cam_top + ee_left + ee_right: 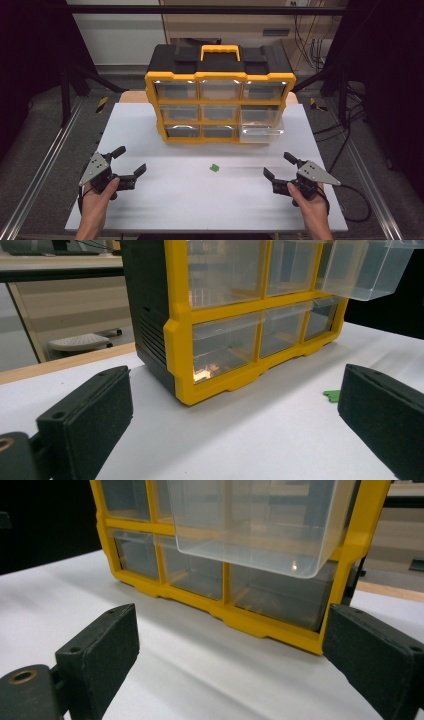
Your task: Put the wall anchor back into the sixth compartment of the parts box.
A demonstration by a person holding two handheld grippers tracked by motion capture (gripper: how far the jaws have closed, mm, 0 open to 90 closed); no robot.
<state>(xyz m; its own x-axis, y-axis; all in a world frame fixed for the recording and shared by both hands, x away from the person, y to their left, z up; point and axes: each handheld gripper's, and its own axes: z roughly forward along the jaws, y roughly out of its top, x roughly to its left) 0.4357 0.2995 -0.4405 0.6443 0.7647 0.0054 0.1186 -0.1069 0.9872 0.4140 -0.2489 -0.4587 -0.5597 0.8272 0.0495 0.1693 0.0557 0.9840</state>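
Note:
A yellow and black drawer cabinet (pixel 220 75) stands at the back middle of the white table (pixel 165 200). One clear drawer (pixel 261 131) on its right side is pulled out; it looks empty. A small green piece (pixel 214 168) lies on the table in front of the cabinet. My left gripper (pixel 131 159) rests near the front left, open, with nothing between its jaws. My right gripper (pixel 277 164) rests at the front right, open and empty too. The left gripper view shows the cabinet (pixel 220 315), the pulled-out drawer (pixel 367 267) and the green piece (pixel 331 395). The right gripper view faces the drawer (pixel 260 525).
Metal rails (pixel 45 165) run along both sides of the table. Black cables (pixel 357 210) trail off the right edge. A wooden tabletop edge (pixel 65 362) shows behind the white surface.

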